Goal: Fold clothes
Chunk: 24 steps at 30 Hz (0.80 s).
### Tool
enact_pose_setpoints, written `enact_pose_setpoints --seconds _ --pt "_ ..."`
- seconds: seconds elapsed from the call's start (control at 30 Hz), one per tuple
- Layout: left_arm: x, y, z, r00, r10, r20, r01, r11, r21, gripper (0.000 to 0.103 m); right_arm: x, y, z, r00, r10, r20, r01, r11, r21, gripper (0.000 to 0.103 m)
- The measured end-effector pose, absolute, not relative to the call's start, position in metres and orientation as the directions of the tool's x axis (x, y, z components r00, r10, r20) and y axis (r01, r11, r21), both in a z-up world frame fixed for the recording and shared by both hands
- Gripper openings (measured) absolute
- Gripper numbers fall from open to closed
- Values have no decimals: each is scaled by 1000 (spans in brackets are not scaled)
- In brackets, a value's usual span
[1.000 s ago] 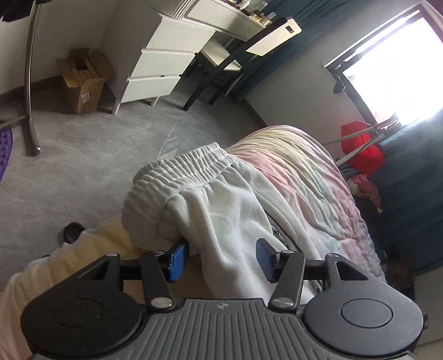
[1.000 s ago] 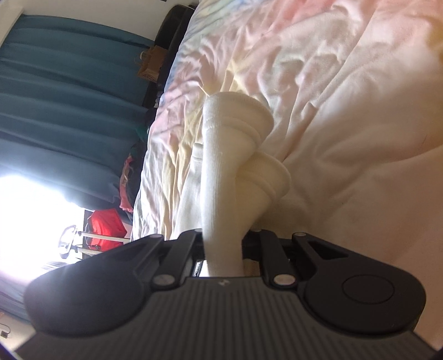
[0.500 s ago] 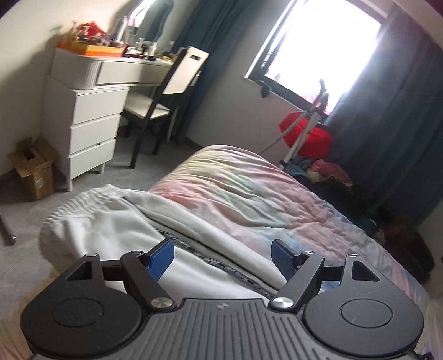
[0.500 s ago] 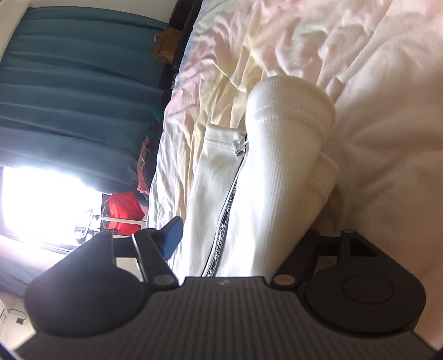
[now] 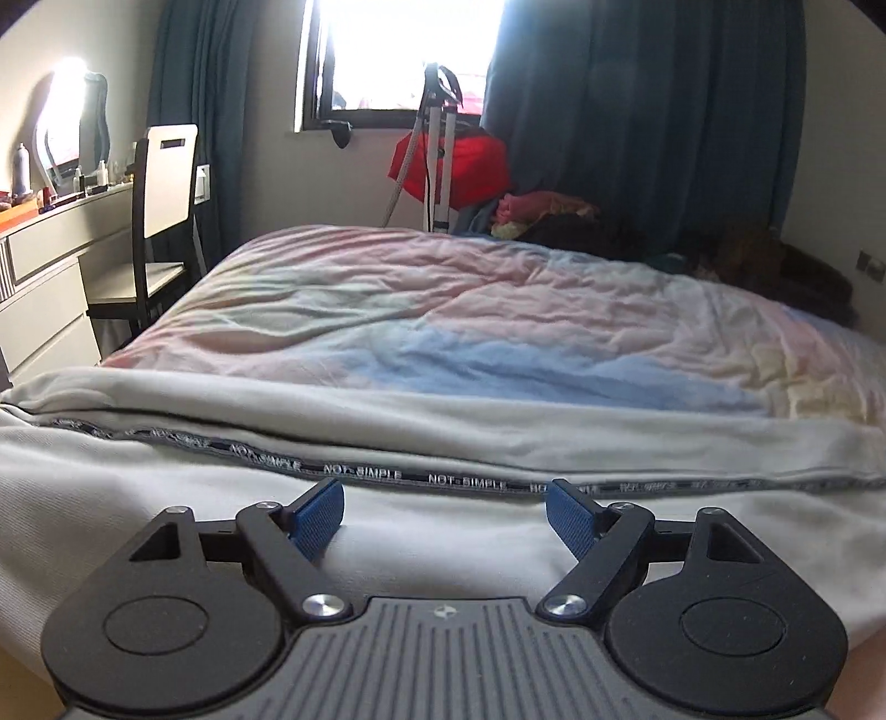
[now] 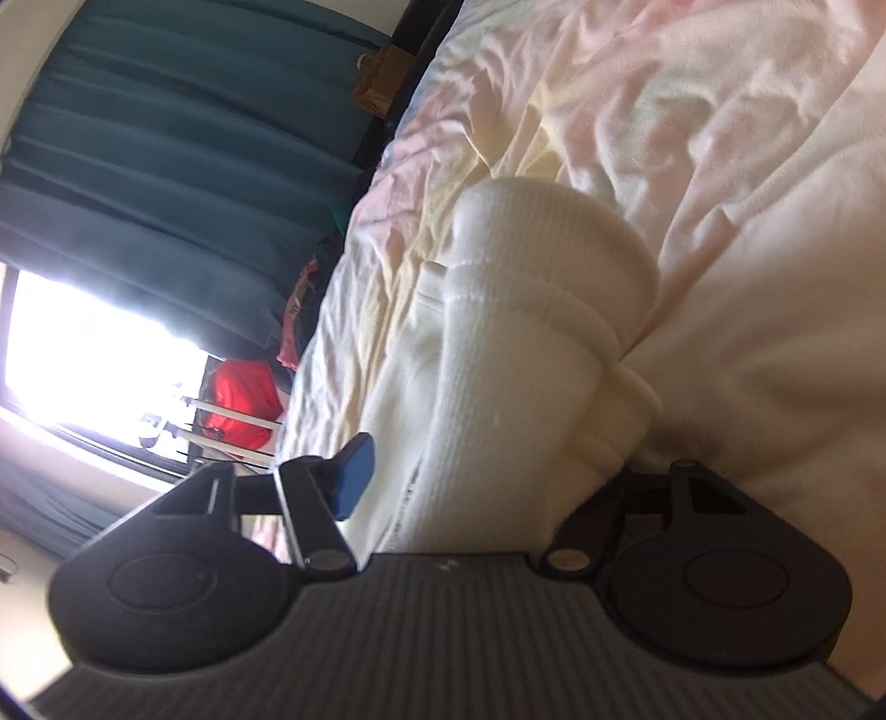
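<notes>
The pair of white ribbed-knit sweatpants (image 5: 183, 476) lay stretched along the near edge of the bed, on the pastel pink, blue and yellow quilt (image 5: 476, 310), with a black side tape printed "NOT SIMPLE" (image 5: 398, 473) running across the cloth. The left gripper (image 5: 446, 518) hovered low over the pants with its blue-padded fingers (image 5: 318, 518) spread wide and nothing between them. The right gripper (image 6: 482, 476) also stood with its jaws apart; the ribbed cuffs of the pants (image 6: 554, 310) lay bunched between its fingers, loose rather than pinched (the far finger was mostly hidden behind the cloth). Beyond the far edge of the bed stood dark teal curtains (image 5: 637, 111), a bright window (image 5: 410, 50), a red bag (image 5: 459, 166) and a white-backed chair (image 5: 160, 210).
</notes>
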<state>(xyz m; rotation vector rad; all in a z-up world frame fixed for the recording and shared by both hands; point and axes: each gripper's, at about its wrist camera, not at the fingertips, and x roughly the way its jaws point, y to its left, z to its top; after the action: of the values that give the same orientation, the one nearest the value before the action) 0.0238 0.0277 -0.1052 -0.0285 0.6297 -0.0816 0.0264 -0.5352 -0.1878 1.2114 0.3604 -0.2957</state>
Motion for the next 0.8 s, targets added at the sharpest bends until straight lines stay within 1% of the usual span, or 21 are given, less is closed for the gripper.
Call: enact_pose_setpoints --seconds 0.03,0.1,0.17,0.2,0.27,0.33,0.4,0.5,0.57,0.63,0.73,0.8 --pt "26 28 -113 790 -83 -607 65 997 -52 82 27 -535 -187 900 -39 -434 421 336 843 53" --pt "29 28 -121 774 -68 -629 79 997 -10 82 28 -534 -186 888 -56 -456 444 356 822 35" --pt "31 27 -124 762 -45 -646 91 995 37 82 30 -532 -180 870 -86 -485 476 400 783 24" --pt "32 26 -126 757 -40 -652 91 995 44 82 32 -527 -174 865 -106 -491 484 439 757 22" --pt "33 25 -131 747 -30 -664 91 994 57 82 35 -517 -159 857 -148 -494 492 522 697 19" --pt "34 25 -134 737 -21 -676 92 993 70 82 36 -499 -134 865 -201 -460 474 629 616 17" --pt "35 27 -132 736 -25 -677 91 994 62 82 36 -476 -107 884 -239 -402 438 724 533 16" --pt "33 27 -128 742 -26 -670 103 992 76 82 31 -420 -68 923 -252 -292 351 859 371 15" --pt "31 29 -123 748 -25 -663 105 991 82 82 29 -379 -45 947 -238 -218 289 926 244 15" --pt "28 34 -114 762 -20 -648 92 993 78 82 27 -332 -34 967 -196 -162 215 970 114 15" --pt "23 47 -98 782 -20 -623 64 997 48 82 21 -256 -41 986 -95 -134 83 992 -97 15" --pt "16 60 -85 803 -15 -596 37 999 24 82 18 -225 -55 986 -46 -162 13 981 -195 14"
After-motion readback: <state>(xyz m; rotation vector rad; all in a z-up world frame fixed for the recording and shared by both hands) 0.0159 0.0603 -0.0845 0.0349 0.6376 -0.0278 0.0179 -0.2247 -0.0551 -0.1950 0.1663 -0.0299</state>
